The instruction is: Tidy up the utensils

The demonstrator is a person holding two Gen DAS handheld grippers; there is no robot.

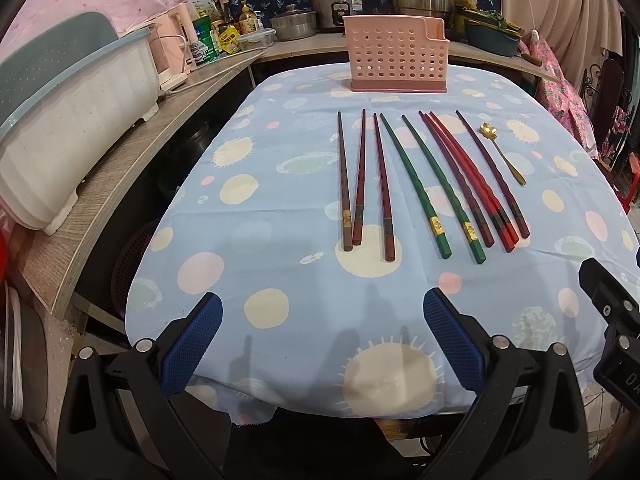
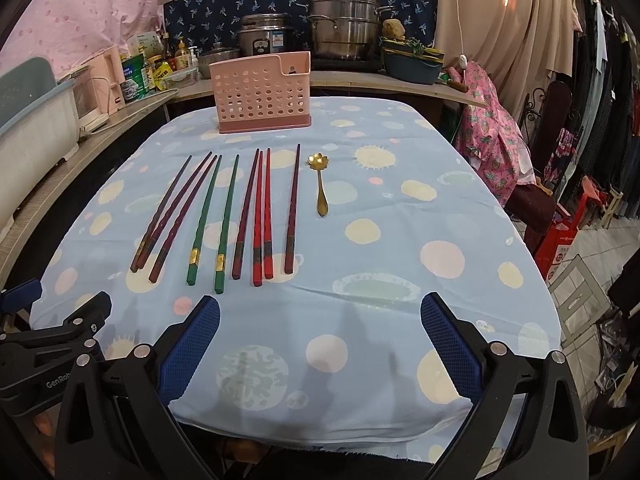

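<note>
Several chopsticks lie side by side on the blue dotted tablecloth [image 1: 280, 208]: dark brown ones [image 1: 362, 178], a green pair [image 1: 416, 188] and red and maroon ones [image 1: 472, 178]. A small gold spoon [image 1: 502, 152] lies to their right. A pink perforated utensil holder [image 1: 396, 54] stands upright at the far edge. In the right wrist view the chopsticks [image 2: 224, 216], spoon [image 2: 320, 184] and holder [image 2: 262, 92] show again. My left gripper [image 1: 322, 308] and right gripper [image 2: 320, 312] are both open and empty, near the table's front edge, short of the utensils.
A wooden counter [image 1: 132, 160] runs along the left with a white dish rack [image 1: 68, 120], a pink kettle [image 1: 176, 48] and bottles. Pots and a rice cooker [image 1: 336, 4] stand behind the table. Clothes and a red stool [image 2: 560, 232] are to the right.
</note>
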